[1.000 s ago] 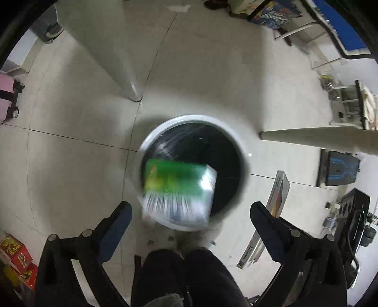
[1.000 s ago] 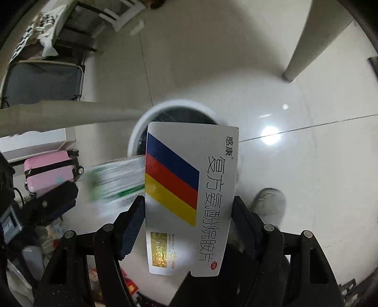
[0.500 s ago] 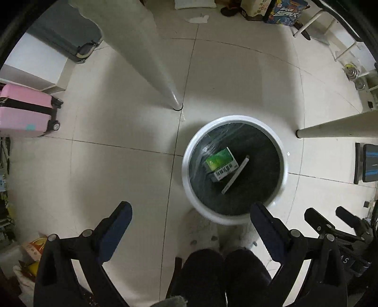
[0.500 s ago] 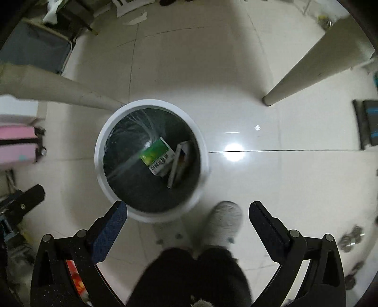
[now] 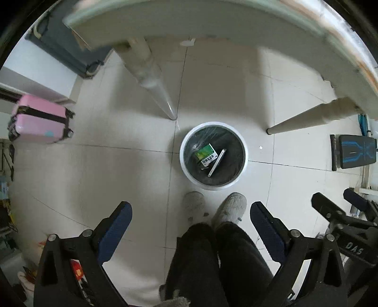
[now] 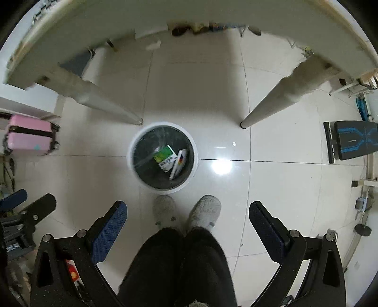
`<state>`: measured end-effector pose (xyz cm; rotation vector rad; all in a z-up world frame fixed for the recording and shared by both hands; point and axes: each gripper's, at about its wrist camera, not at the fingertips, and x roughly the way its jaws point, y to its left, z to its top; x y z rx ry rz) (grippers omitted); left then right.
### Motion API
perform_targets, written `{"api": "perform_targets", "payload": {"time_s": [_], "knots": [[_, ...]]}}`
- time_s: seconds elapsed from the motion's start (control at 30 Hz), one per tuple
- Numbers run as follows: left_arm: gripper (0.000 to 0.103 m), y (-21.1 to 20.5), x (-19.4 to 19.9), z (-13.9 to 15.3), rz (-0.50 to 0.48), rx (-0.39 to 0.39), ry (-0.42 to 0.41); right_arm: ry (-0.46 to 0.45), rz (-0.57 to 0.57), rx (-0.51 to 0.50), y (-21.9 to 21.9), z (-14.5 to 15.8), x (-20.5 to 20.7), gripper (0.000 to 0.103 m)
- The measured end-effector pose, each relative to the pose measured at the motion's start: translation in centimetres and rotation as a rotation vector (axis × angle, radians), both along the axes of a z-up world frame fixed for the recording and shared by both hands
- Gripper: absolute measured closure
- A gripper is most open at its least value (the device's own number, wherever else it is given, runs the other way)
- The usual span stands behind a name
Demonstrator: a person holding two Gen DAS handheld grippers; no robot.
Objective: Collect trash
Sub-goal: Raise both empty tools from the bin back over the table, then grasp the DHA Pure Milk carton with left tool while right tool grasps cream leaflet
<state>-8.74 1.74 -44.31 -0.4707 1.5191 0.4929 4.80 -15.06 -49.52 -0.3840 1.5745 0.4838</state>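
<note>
Left tongs (image 5: 189,219): wide open, nothing between the pads, pointing straight down at the floor.
Right tongs (image 6: 187,218): also spread wide and empty. Jaws have just been opening, no item between them.
Trash bin (image 5: 244,165): round, white rim, dark liner, on the tiled floor between two desk legs, just in front of the person's slippers (image 6: 205,210).
Green box (image 6: 163,154): lying inside the bin.
Striped box (image 6: 179,163): in the bin too, tilted on its edge, touching the green one.
Desk (image 6: 94,21): edge curves across the top of both views.
Pink suitcase (image 5: 39,118): off to the left, well apart from the bin.
</note>
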Motion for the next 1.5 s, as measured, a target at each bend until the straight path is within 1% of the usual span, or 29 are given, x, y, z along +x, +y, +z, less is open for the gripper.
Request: {"api": "perform_targets", "payload": {"time_s": [0.03,0.07,0.1,0.13,0.23,0.3,0.33,0.37,0.47,0.53,0.6,0.63,0.73,0.77,0.8,0.9,0.93,0.97,1.0,1.07,1.13,1.2,1.27,1.33,1.37,1.4,1.43,1.47,1.5], "knots": [[0.001,-0.1,-0.2,2.1,-0.008,0.003,-0.013,-0.003,-0.004,0.005,-0.2,1.7,0.0,0.0],[0.001,-0.2,-0.4,3.5,-0.014,0.011,-0.022,-0.008,-0.008,0.02,-0.4,3.9,-0.1,0.0],[0.001,-0.2,-0.5,4.6,-0.019,0.018,-0.033,-0.011,-0.009,0.026,-0.4,5.3,-0.2,0.0],[0.001,-0.2,-0.6,6.3,-0.024,0.023,-0.048,-0.016,-0.011,0.035,-0.5,7.3,-0.2,0.0],[0.001,-0.2,-0.7,11.3,-0.019,0.041,-0.101,-0.014,-0.031,0.07,-0.6,11.9,-0.2,0.0],[0.001,0.3,-0.4,13.5,-0.009,0.05,-0.138,-0.007,-0.061,0.108,-0.5,15.2,0.2,0.0],[0.001,0.6,-0.1,15.1,-0.003,0.068,-0.169,-0.01,-0.086,0.127,-0.5,17.1,0.6,0.0],[0.001,1.0,0.4,16.1,0.004,0.09,-0.187,-0.018,-0.116,0.158,-0.5,19.1,1.2,0.0],[0.001,2.1,2.7,19.0,0.014,0.162,-0.237,-0.05,-0.18,0.195,-0.4,23.0,3.1,0.0],[0.0,2.9,4.9,20.7,-0.008,0.21,-0.267,-0.058,-0.199,0.2,-0.1,24.7,5.1,0.0],[0.0,3.6,7.2,21.4,-0.017,0.265,-0.283,-0.069,-0.218,0.195,0.0,26.1,7.6,0.0],[0.0,4.0,8.5,21.5,-0.024,0.275,-0.287,-0.076,-0.225,0.192,0.1,26.3,8.7,0.0],[0.0,4.6,12.5,21.8,-0.047,0.299,-0.29,-0.111,-0.254,0.167,0.1,27.2,13.7,0.0],[0.0,4.6,14.5,21.6,-0.076,0.311,-0.282,-0.113,-0.268,0.157,0.0,27.0,16.2,0.0],[0.0,4.5,16.0,21.5,-0.1,0.32,-0.273,-0.109,-0.278,0.154,-0.3,26.9,17.7,0.0],[0.0,3.8,23.5,19.9,-0.22,0.383,-0.227,-0.09,-0.294,0.14,0.1,25.2,24.9,0.0],[0.0,3.8,26.0,19.3,-0.255,0.392,-0.207,-0.091,-0.29,0.139,0.4,24.4,26.9,0.0],[0.0,4.0,27.9,18.9,-0.281,0.38,-0.193,-0.093,-0.282,0.127,0.7,23.4,29.8,0.0],[0.0,4.2,30.2,18.0,-0.316,0.344,-0.174,-0.095,-0.279,0.118,0.8,22.9,32.1,0.0],[0.0,5.4,35.3,15.1,-0.366,0.253,-0.116,-0.098,-0.273,0.111,1.5,21.0,36.2,0.0],[0.0,6.2,39.3,12.3,-0.432,0.193,-0.05,-0.094,-0.258,0.072,2.4,18.8,40.2,0.0],[0.001,6.6,42.2,10.2,-0.497,0.179,0.004,-0.074,-0.252,0.061,3.3,16.6,44.0,0.0],[0.001,6.7,44.2,8.7,-0.55,0.16,0.032,-0.058,-0.253,0.035,4.4,14.4,47.5,0.0],[0.001,6.7,45.6,7.3,-0.589,0.123,0.061,-0.036,-0.26,0.033,5.3,12.9,49.5,0.0],[0.004,6.6,46.2,6.7,-0.604,0.108,0.071,-0.025,-0.267,0.034,5.9,12.0,50.8,0.0],[0.02,6.7,46.6,6.3,-0.604,0.102,0.08,-0.019,-0.271,0.025,6.5,11.1,51.9,0.0],[0.042,6.9,46.9,5.9,-0.59,0.09,0.088,-0.017,-0.275,0.019,7.1,10.4,52.9,0.0],[0.05,7.5,47.1,5.6,-0.553,0.065,0.095,-0.018,-0.275,0.014,7.8,9.8,53.8,0.0],[0.05,8.2,47.1,5.6,-0.5,0.037,0.085,-0.02,-0.277,0.01,8.2,9.4,54.2,0.0]]}}
